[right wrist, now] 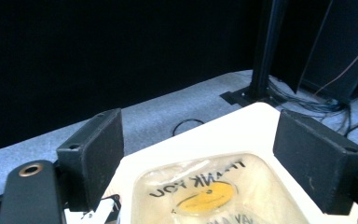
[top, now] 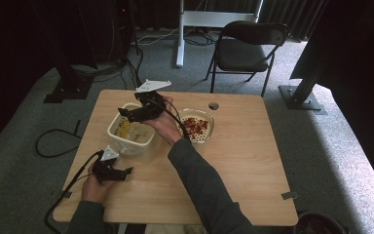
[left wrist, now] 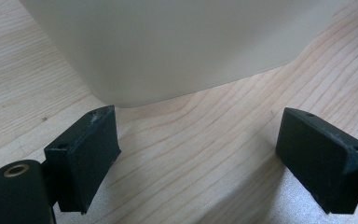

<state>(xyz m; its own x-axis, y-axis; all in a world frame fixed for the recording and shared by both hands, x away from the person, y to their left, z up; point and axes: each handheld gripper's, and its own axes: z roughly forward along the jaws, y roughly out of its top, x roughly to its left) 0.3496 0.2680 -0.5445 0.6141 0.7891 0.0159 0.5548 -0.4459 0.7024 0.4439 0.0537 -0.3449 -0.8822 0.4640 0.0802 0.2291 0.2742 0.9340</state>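
High view first: the left gripper point(top: 119, 174) rests low on the wooden table point(top: 253, 161), just in front of the near wall of a cream plastic tub point(top: 143, 146). Its own camera shows its jaws spread wide with bare wood between them and the tub's rounded corner point(left wrist: 168, 51) just ahead of the left jaw, apart from both pads. Further right, the right gripper point(top: 126, 113) hangs over the tub's open top, held by a hand point(top: 164, 125) whose sleeve crosses the table. Seen along its jaws, they stand apart, gripping nothing, and beneath and between them lies a clear bag point(right wrist: 209, 191) with a yellow mark and reversed "THANK YOU" lettering inside the tub. Right of that hand sits a bowl point(top: 209, 132) of reddish pieces, just beside the tub.
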